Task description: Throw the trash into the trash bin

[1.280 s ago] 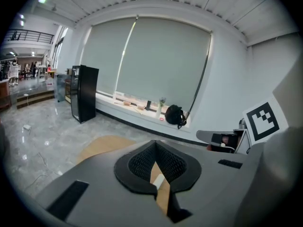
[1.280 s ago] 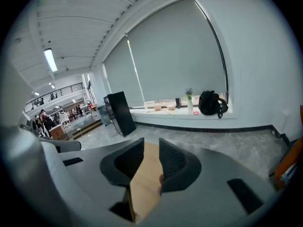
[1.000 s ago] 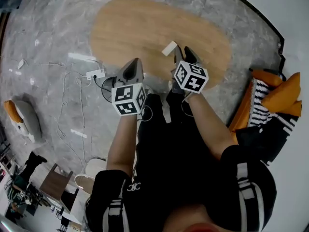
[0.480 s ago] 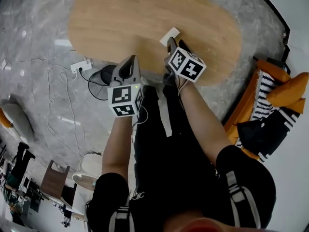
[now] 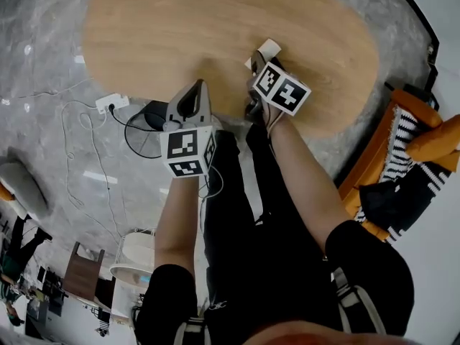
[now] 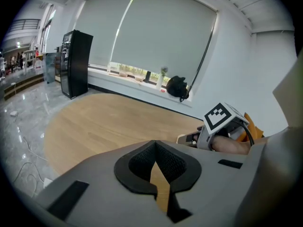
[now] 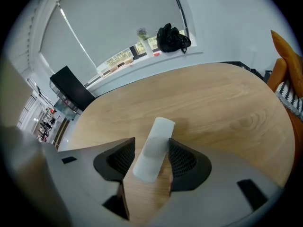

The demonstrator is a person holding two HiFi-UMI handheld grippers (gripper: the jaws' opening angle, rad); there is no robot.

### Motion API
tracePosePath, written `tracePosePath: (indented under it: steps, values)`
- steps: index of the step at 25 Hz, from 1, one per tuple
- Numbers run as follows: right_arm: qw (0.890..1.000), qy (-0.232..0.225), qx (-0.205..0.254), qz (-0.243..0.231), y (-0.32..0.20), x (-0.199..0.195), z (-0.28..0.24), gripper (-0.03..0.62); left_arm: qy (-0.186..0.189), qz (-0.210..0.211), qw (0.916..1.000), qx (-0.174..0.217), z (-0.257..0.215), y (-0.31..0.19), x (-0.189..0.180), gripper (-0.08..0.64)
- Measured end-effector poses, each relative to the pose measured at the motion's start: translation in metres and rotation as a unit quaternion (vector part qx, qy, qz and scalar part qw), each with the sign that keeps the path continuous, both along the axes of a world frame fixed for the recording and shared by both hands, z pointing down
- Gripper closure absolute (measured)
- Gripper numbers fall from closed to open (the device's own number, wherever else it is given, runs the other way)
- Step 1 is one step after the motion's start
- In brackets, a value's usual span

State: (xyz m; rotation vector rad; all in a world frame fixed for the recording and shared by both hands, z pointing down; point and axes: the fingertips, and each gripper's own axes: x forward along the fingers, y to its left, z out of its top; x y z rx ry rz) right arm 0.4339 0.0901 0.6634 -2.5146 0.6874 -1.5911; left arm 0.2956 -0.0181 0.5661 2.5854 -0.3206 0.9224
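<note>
An oval wooden tabletop (image 5: 215, 27) fills the upper part of the head view. The trash, a flat white strip (image 7: 159, 126), lies on the tabletop near its right-hand edge. The right hand-held gripper (image 7: 150, 144) points steeply down at the tabletop with the strip between its jaws. Those jaws have just been opening and stand wide apart. The strip sits close against the right pad, and whether it touches that pad cannot be told. The left hand-held gripper (image 6: 155, 143) hangs just off the tabletop's near edge. Its jaw tips meet, with only a thin slit below them and nothing between them. A white power strip (image 5: 109, 104) with trailing cables lies on the grey floor just left of the tabletop.
</note>
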Motion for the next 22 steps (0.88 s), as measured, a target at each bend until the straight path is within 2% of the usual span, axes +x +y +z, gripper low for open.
tracePosePath:
  steps: [6, 11, 14, 18, 22]
  values:
    - [0.999, 0.011, -0.018, -0.032, -0.007, -0.006, 0.003, 0.423, 0.001, -0.009, 0.9999, -0.007, 0.011, -0.007, 0.003, 0.548]
    - [0.993, 0.074, 0.019, -0.089, -0.019, -0.011, -0.038, 0.433, 0.001, -0.017, 0.9998, -0.010, 0.010, -0.007, -0.002, 0.548]
    - [0.981, 0.132, 0.054, -0.130, -0.031, -0.010, -0.077, 0.434, 0.009, -0.028, 0.9995, -0.007, 0.003, -0.012, 0.001, 0.548]
    - [0.957, 0.208, 0.093, -0.181, -0.045, -0.009, -0.129, 0.434, 0.027, -0.048, 0.9985, 0.001, -0.014, -0.017, 0.006, 0.548]
    - [0.938, 0.253, 0.111, -0.211, -0.049, -0.008, -0.172, 0.434, 0.048, -0.071, 0.9963, 0.011, -0.041, -0.020, 0.007, 0.548]
